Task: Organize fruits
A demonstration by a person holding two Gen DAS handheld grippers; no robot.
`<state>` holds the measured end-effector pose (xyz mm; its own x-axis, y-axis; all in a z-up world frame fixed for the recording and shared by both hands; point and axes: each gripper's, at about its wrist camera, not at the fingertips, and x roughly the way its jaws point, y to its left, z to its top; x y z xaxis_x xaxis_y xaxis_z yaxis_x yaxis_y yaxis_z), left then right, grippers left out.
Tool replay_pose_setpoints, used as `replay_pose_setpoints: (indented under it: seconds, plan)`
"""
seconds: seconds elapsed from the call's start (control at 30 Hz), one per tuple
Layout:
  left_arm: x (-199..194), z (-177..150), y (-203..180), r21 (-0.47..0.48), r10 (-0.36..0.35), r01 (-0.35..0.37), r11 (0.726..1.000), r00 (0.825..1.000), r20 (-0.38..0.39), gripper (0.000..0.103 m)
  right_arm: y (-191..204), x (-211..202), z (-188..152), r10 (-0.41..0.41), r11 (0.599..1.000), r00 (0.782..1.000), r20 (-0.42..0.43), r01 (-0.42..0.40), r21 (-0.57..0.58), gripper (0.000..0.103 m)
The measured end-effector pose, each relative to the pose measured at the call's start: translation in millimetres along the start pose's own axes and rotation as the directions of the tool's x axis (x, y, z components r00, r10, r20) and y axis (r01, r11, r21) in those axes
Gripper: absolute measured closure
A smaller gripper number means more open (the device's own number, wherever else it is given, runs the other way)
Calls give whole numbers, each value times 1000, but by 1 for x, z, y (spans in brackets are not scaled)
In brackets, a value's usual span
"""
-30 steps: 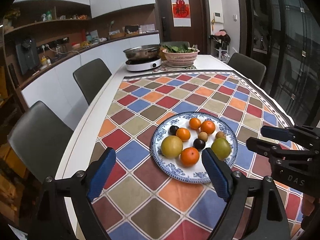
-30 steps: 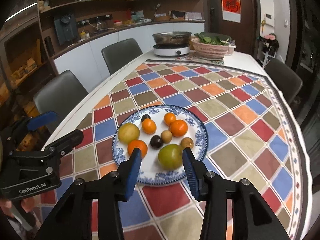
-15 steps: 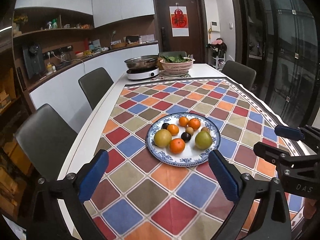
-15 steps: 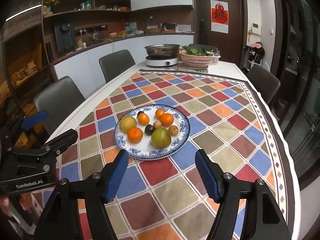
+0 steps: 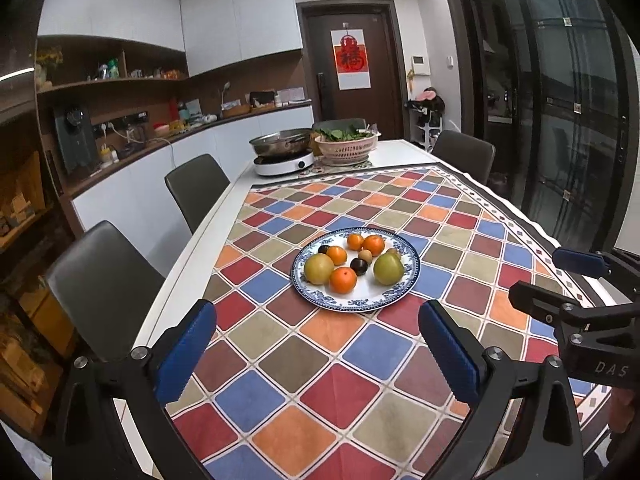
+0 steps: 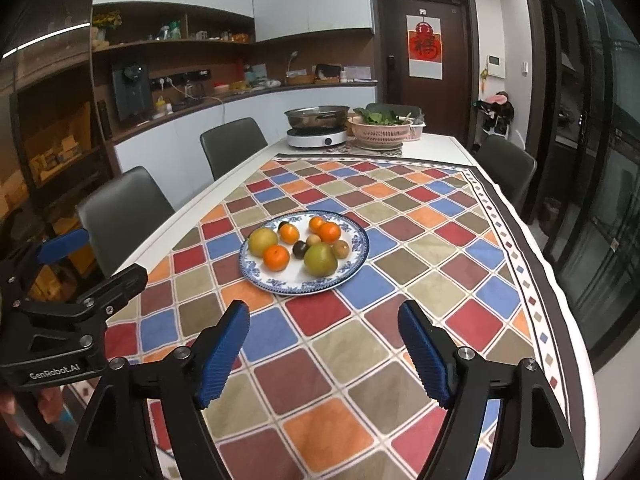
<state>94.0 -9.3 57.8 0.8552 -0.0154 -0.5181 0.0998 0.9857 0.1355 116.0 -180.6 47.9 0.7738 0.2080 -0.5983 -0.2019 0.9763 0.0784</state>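
Note:
A blue-and-white plate sits on the chequered tablecloth. It holds several oranges, two big yellow-green fruits, dark plums and small brown fruits. My left gripper hovers in front of the plate's near rim, wide open and empty. My right gripper hangs just short of the plate. Its jaws are opening, with only tablecloth between them. Each gripper also shows at the edge of the other's view, the right gripper and the left gripper.
At the table's far end stand a pot on an induction cooker and a pink basket of greens. Grey chairs line the left side, and another chair stands at the far right. Dark glass doors run along the right.
Both grippers have drawn back from the plate, which now looks smaller and farther off. The right jaws have spread from narrow to wide, and the left jaws have widened a little.

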Motion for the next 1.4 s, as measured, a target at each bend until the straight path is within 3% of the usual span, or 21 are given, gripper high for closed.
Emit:
replay_pose_setpoints:
  seconds: [0.37, 1.4]
  plan:
    - [-24, -8, -4, 11, 16, -16, 1000, 999, 41, 0, 1, -22, -15, 2, 1000, 1000, 29, -2, -1, 26]
    - [-23, -17, 0, -39, -4, 5, 999, 1000, 29, 0, 8, -30, -22, -14, 1000, 1000, 24, 15, -27, 26]
